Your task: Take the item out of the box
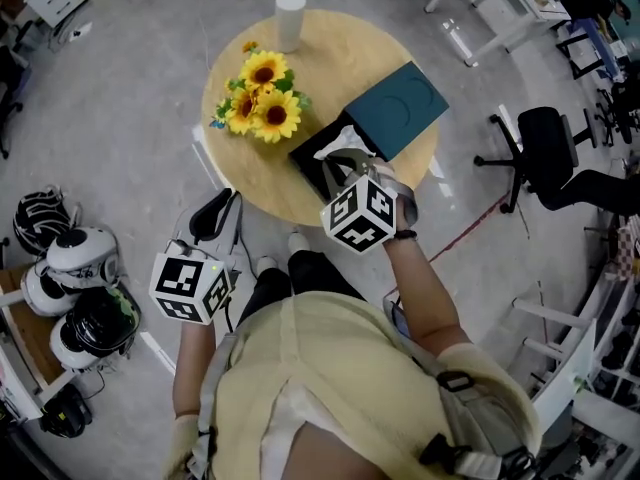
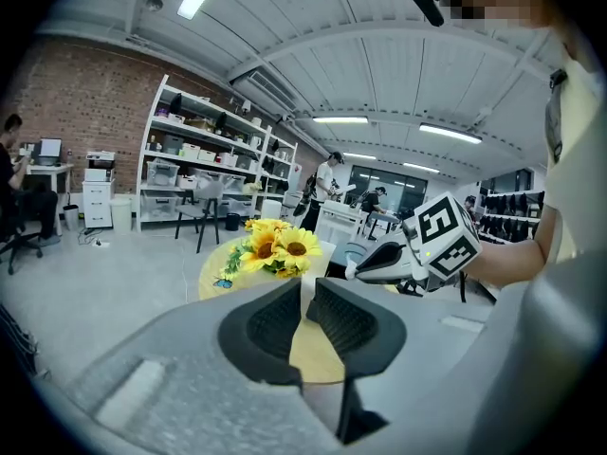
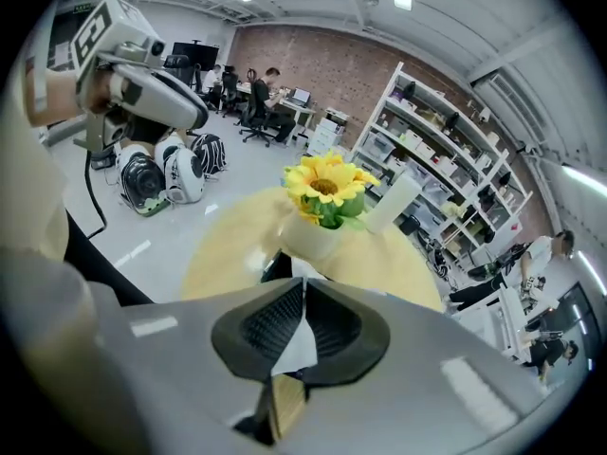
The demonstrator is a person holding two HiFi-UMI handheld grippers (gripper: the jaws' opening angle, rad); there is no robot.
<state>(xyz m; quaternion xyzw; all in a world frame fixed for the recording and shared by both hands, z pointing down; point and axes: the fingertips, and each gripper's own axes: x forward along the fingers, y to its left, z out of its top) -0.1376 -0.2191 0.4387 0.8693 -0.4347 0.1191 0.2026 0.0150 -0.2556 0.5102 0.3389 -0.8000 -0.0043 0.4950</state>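
A dark open box (image 1: 312,161) stands on the near part of the round wooden table (image 1: 340,48), with crumpled white paper (image 1: 342,141) showing in it. Its teal lid (image 1: 398,108) lies just behind it. My right gripper (image 1: 348,168) reaches into the box. In the right gripper view its jaws (image 3: 302,297) are shut on a fold of the white paper (image 3: 296,337), with the box corner (image 3: 275,265) just beyond. What lies under the paper is hidden. My left gripper (image 1: 224,202) hangs off the table's near-left edge, shut (image 2: 303,297) with nothing in it.
A bunch of sunflowers (image 1: 262,93) stands left of the box, and a white cylinder (image 1: 290,18) stands at the table's far edge. Helmets (image 1: 70,288) lie on the floor at the left. A black office chair (image 1: 545,153) stands to the right.
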